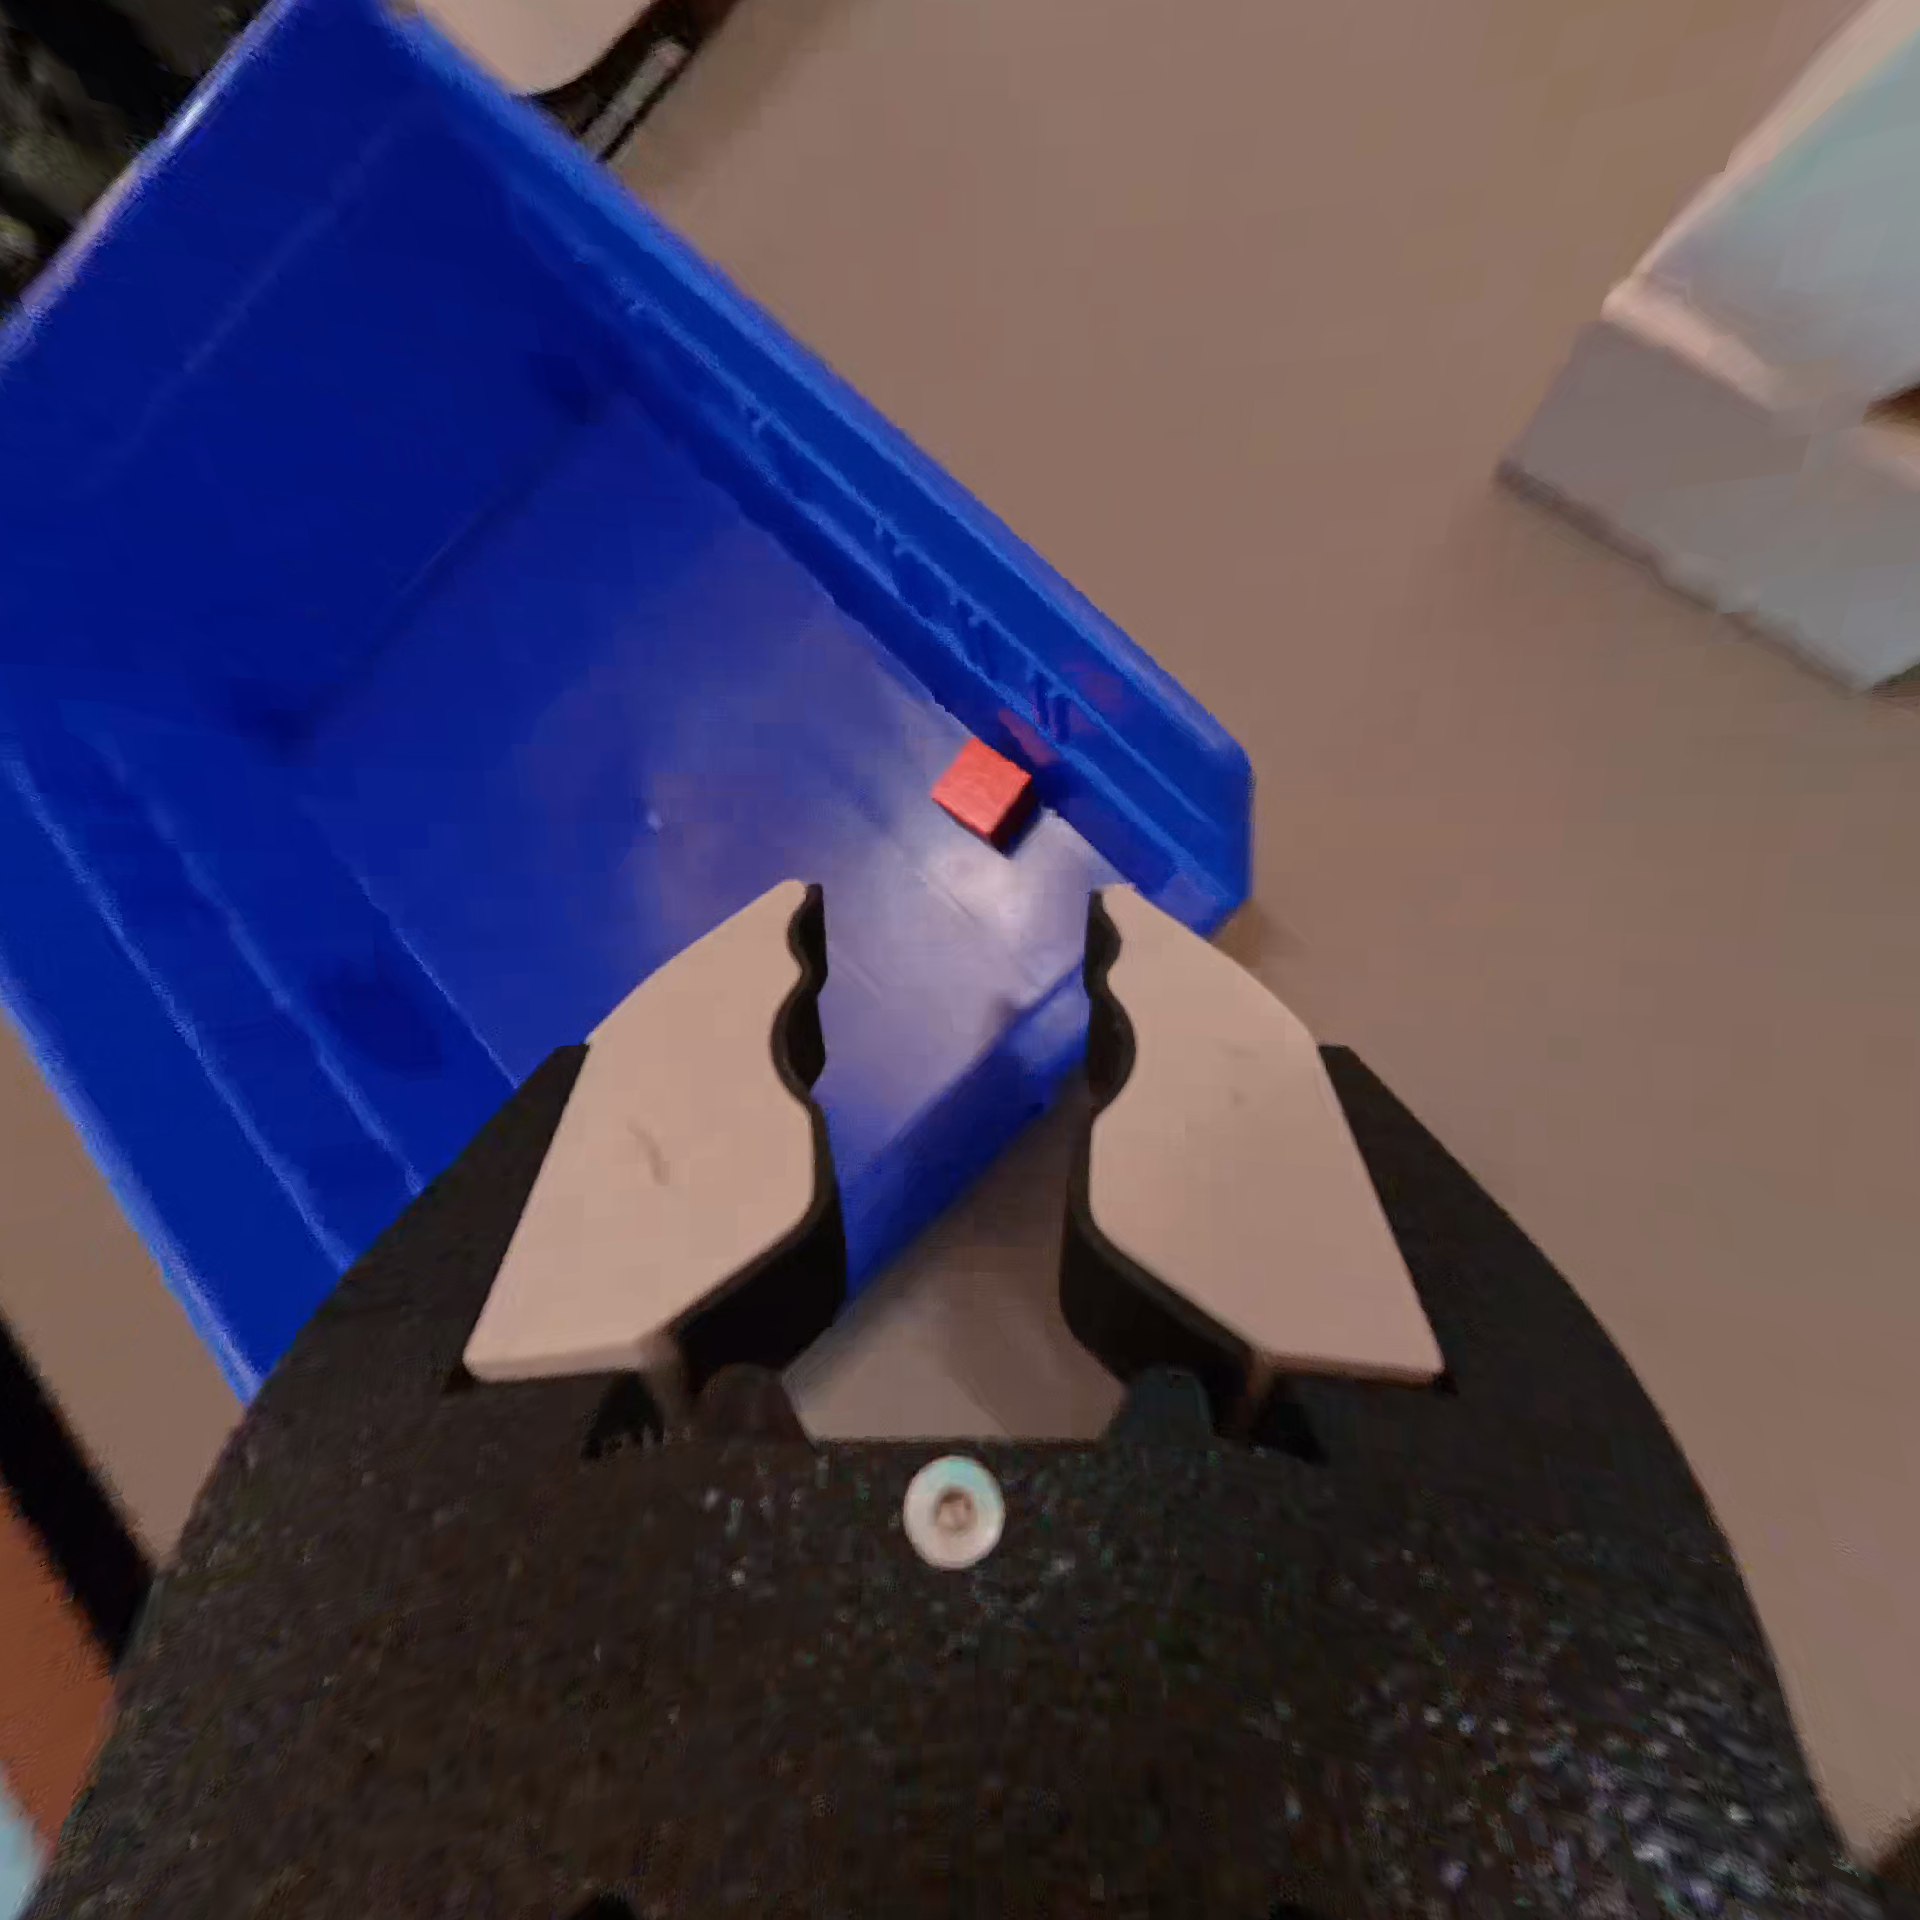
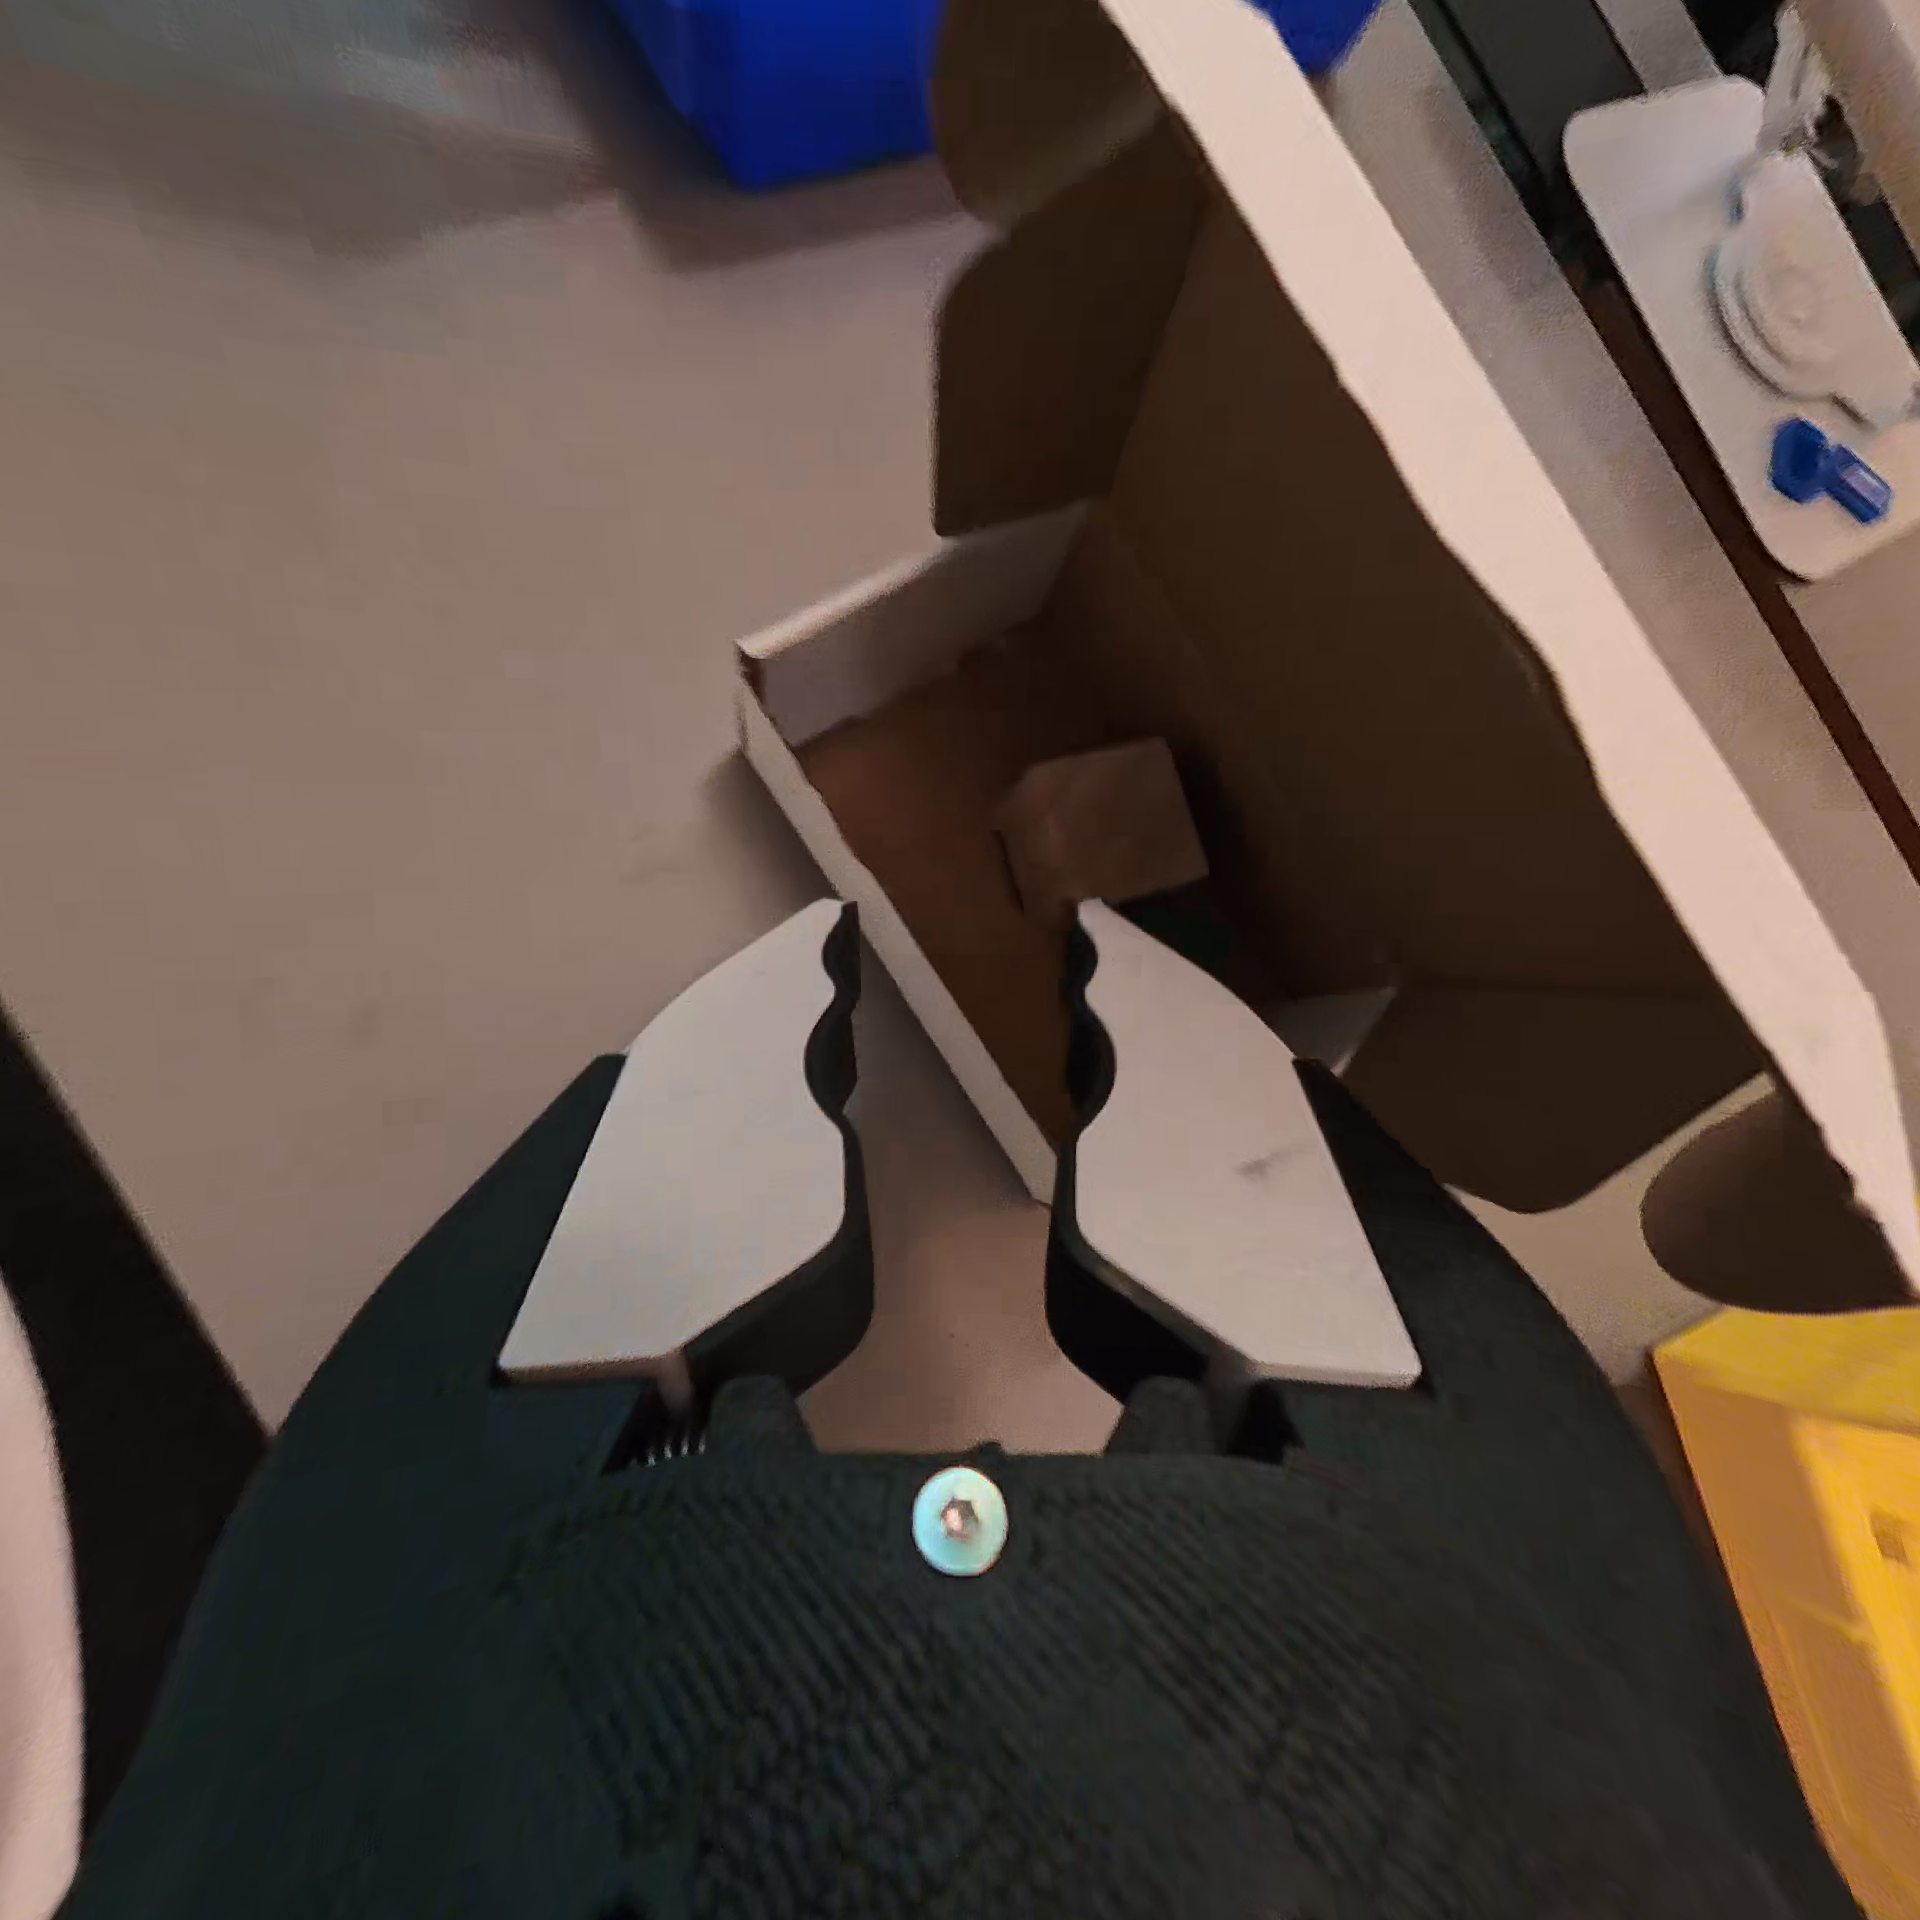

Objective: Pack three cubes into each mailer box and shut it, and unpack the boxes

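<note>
One red cube [image 1: 981,793] lies on the floor of the blue plastic bin [image 1: 436,665] in the left wrist view, tucked into a corner just beside the bin's side wall; nothing else shows inside the bin. The left hand-held gripper [image 1: 954,914] hangs over the bin's near end with its jaws spread and nothing between them — the cube sits just beyond the fingertips, apart from them. The bin rests on a grey-beige tabletop [image 1: 1299,364]. Well off toward the right edge, a white mailer box [image 1: 1745,436] stands on the same surface, too blurred to tell its contents.

In the right wrist view, an open white mailer box [image 2: 831,655] with a brown cardboard inside stands on the tabletop [image 2: 364,520], its lid [image 2: 1351,520] raised on the far side. Inside, one cube [image 2: 1101,826] rests on the box floor, its colour dull in the shadow; a dark green patch shows just below it, too hidden to identify. The right hand-held gripper [image 2: 966,914] is open and empty, one fingertip outside the near box wall and the other over the interior, so the wall runs between them. A blue bin corner [image 2: 790,94] shows at the top, and a yellow bin [image 2: 1808,1558] at lower right.
</note>
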`<action>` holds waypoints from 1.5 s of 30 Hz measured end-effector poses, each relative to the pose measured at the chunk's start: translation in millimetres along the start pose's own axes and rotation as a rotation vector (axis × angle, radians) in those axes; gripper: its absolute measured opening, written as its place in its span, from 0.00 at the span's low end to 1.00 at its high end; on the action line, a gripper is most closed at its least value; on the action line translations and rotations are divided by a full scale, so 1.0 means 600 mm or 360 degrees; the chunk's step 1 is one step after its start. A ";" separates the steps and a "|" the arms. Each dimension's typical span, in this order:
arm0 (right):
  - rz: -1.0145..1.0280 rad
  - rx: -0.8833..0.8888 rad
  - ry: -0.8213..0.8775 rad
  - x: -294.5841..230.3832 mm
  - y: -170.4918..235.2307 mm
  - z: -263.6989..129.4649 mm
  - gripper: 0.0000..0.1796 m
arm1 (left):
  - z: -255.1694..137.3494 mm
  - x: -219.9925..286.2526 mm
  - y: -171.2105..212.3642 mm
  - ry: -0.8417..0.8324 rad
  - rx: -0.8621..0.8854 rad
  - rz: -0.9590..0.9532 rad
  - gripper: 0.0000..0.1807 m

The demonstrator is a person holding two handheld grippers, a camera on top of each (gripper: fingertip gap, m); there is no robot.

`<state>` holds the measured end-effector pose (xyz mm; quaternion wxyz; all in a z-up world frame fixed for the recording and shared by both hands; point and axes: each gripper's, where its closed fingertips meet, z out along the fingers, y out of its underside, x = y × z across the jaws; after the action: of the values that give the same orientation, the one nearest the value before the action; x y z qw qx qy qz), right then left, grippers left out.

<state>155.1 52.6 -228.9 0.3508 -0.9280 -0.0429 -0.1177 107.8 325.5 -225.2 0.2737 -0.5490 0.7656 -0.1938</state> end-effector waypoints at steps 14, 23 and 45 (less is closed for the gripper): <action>0.0105 0.0276 -0.0377 -0.038 -0.036 -0.026 0.21 | 0.136 0.002 0.039 0.0409 -0.0538 0.0673 0.23; 0.0122 0.0326 -0.0452 -0.043 -0.040 -0.026 0.21 | 0.115 -0.035 0.007 0.0175 -0.0337 0.0529 0.12; 0.1376 0.1050 -0.2032 -0.139 -0.196 -0.139 0.35 | -0.219 0.390 -0.191 0.0954 0.1790 0.0704 0.12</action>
<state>39.7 85.7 -113.6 0.5270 -0.6008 0.0940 0.5937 51.1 66.5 -103.6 0.3270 -0.0757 0.6855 -0.6461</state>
